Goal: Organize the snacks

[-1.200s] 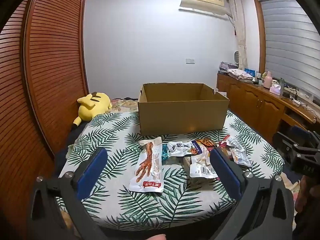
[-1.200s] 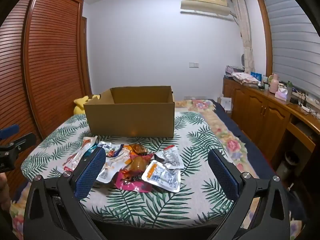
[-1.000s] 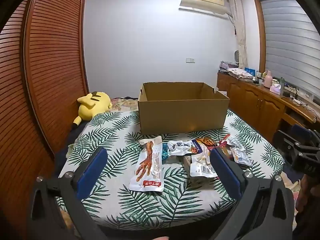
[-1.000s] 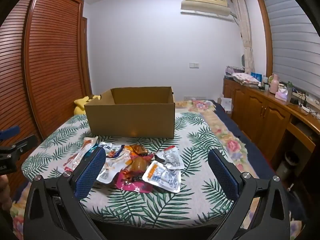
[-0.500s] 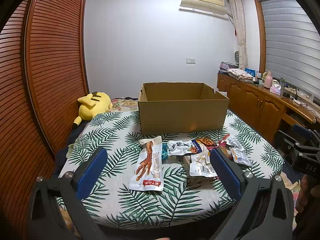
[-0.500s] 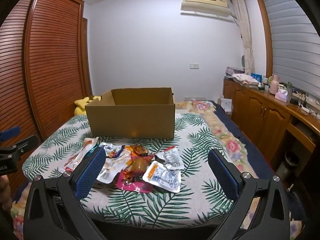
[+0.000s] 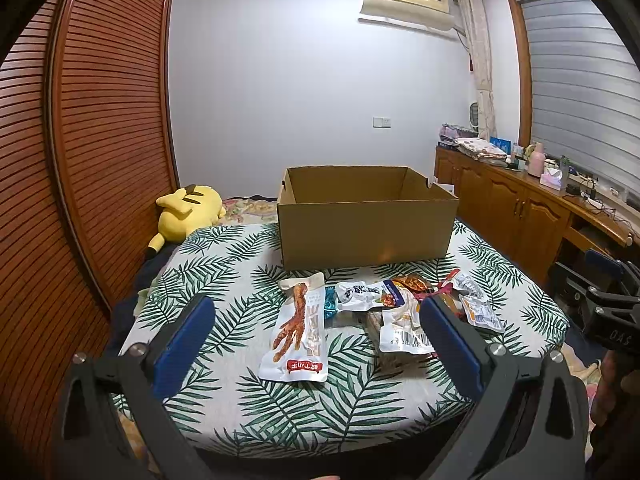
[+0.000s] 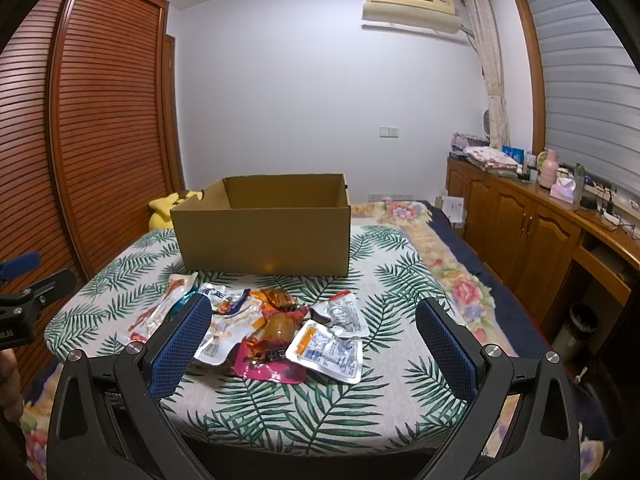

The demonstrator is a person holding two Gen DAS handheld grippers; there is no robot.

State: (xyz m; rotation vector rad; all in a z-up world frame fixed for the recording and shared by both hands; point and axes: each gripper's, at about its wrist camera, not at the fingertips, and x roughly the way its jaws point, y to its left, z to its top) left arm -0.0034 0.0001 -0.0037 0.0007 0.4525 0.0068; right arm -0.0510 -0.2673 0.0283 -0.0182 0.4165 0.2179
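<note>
A: Where are the snacks?

B: Heaped loosely on the leaf-print cloth (image 7: 224, 320), just in front of the cardboard box (image 7: 366, 228). The chicken-foot packet (image 7: 298, 336) lies flat at the left end, a little apart. The white barcode pouch (image 7: 404, 330) sits in the middle, overlapping others. From the right wrist view, the white and orange pouch (image 8: 330, 350) rests on top at the near right, partly over the pink wrapper (image 8: 266, 364).

A: And the box?

B: Open at the top, flaps out of the way, and from here it looks empty, though its floor is hidden. It stands behind the heap, which I'd judge is so each packet needs only a short lift up and over the near wall.

A: The grippers?

B: The left gripper (image 7: 316, 344) has its jaws spread wide, holding nothing, and hangs short of the table's near edge with the chicken-foot packet framed between the blue pads. The right gripper (image 8: 314, 346) is likewise wide apart and empty, squared up on the right end of the heap.

A: So nothing is sorted yet?

B: I'd say the job is at its start. Each side seems lined up with its own end of the pile, probably so the two don't cross. Flat, slippery pouches may need pinching by an edge
</note>
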